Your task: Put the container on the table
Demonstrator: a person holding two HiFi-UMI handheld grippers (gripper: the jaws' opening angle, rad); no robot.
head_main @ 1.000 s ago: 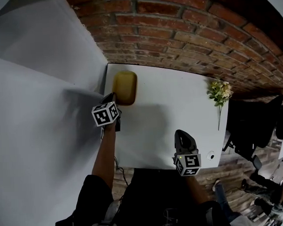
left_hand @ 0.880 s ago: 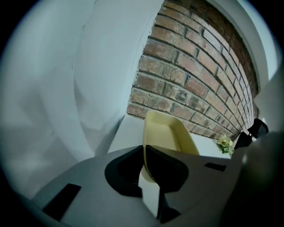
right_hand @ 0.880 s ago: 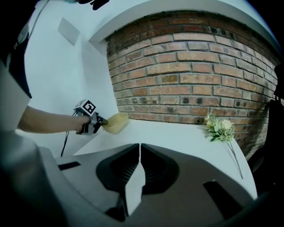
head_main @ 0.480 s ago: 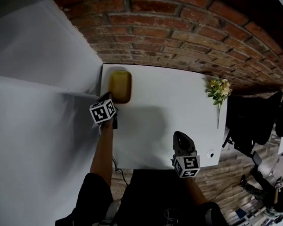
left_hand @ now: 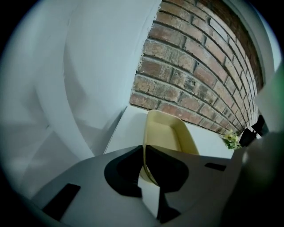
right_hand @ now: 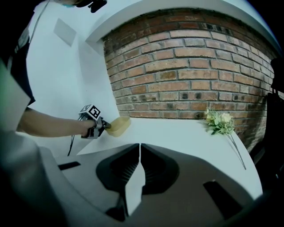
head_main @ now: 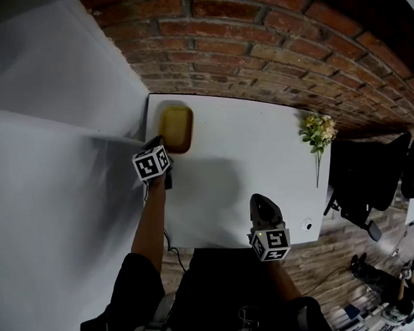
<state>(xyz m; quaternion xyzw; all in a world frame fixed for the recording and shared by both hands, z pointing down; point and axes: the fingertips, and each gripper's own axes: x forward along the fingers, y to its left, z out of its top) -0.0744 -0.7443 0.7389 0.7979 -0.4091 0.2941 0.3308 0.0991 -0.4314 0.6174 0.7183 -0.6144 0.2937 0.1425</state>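
Left gripper (left_hand: 144, 150), jaws pinched on the yellow container's (head_main: 176, 127) near rim, holds it at the bench's (head_main: 247, 160) 11 o'clock corner, likely for setting down; right gripper (right_hand: 140, 148) waits at 5 o'clock, jaws closed, empty.

The dark grey plastic left gripper (left_hand: 144, 153) and its twin, the right gripper (right_hand: 140, 150), have black ribbed pads (right_hand: 125, 167) lining the fingers. Behind the fingers each carries a white cube with black square markers (head_main: 153, 163). The person wears a black short-sleeved top (head_main: 140, 282).

The oblong plastic container (head_main: 176, 128) was mustard yellow, and the rectangular table (head_main: 260, 146) was plain white. The brick wall (head_main: 271, 50) was red-brown with pale mortar lines.
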